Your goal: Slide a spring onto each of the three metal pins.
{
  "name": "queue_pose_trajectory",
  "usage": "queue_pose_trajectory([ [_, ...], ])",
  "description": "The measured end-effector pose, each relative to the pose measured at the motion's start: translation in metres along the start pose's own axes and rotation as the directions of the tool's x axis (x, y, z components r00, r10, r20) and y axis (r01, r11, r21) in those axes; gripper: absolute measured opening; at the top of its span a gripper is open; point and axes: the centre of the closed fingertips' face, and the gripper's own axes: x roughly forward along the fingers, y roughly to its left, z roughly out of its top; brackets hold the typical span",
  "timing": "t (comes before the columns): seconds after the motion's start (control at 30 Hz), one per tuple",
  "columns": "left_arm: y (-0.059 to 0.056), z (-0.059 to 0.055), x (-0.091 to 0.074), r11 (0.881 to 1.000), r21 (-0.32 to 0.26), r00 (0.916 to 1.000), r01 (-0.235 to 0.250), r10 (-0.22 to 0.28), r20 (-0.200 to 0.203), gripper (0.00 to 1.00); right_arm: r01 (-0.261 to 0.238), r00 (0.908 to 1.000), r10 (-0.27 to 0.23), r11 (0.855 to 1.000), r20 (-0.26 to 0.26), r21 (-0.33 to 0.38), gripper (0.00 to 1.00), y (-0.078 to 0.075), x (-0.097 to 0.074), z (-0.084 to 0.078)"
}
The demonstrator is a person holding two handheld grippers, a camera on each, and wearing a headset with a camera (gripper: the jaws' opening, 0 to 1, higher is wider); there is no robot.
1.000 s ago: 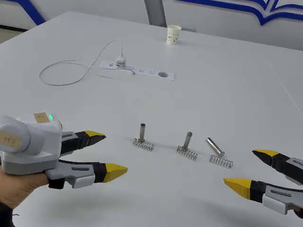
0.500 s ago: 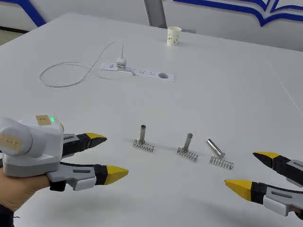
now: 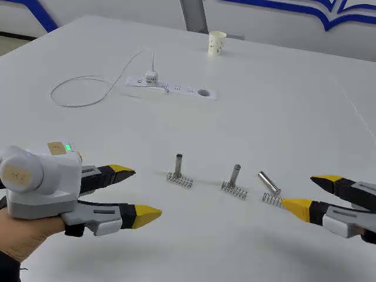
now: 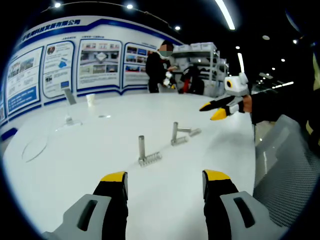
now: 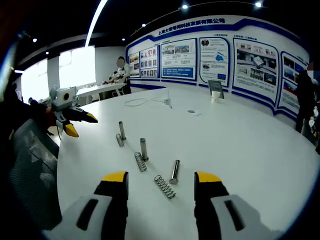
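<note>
Three metal pins sit in a row on the white table. The left pin (image 3: 178, 164) and the middle pin (image 3: 235, 174) stand upright; the right pin (image 3: 269, 183) lies on its side. A spring lies by each: the left spring (image 3: 179, 180), the middle spring (image 3: 235, 190) and the right spring (image 3: 271, 200). My left gripper (image 3: 141, 192) is open, left of the pins with nothing in it. My right gripper (image 3: 311, 194) is open, its near tip close beside the right spring. In the right gripper view the right spring (image 5: 164, 186) and lying pin (image 5: 174, 171) sit just ahead of the jaws.
A white power strip (image 3: 176, 90) with a cable (image 3: 88, 88) lies farther back on the table (image 3: 270, 111). A paper cup (image 3: 216, 43) stands near the far edge. People stand by shelves beyond the table in the left gripper view.
My right gripper has moved left and forward toward the right spring. The left gripper has barely shifted.
</note>
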Motion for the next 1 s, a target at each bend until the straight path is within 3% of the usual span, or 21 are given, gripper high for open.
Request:
queue_pose_trajectory([
  [0.27,0.001,0.0,0.0,1.0,-0.004,1.0,-0.005,0.005,-0.001,0.61,0.008,0.9989,-0.009,1.0,-0.045,-0.018,0.44,-0.008,0.021,0.005],
  [0.67,0.001,-0.001,0.0,1.0,-0.009,1.0,-0.008,0.008,-0.003,0.61,0.002,0.9937,-0.005,1.0,-0.112,-0.031,0.39,-0.017,0.053,0.005],
  [1.0,0.001,-0.003,0.001,1.0,-0.019,1.0,-0.007,0.007,-0.005,0.6,0.027,0.9773,-0.039,0.998,-0.208,-0.058,0.32,-0.024,0.076,-0.006],
])
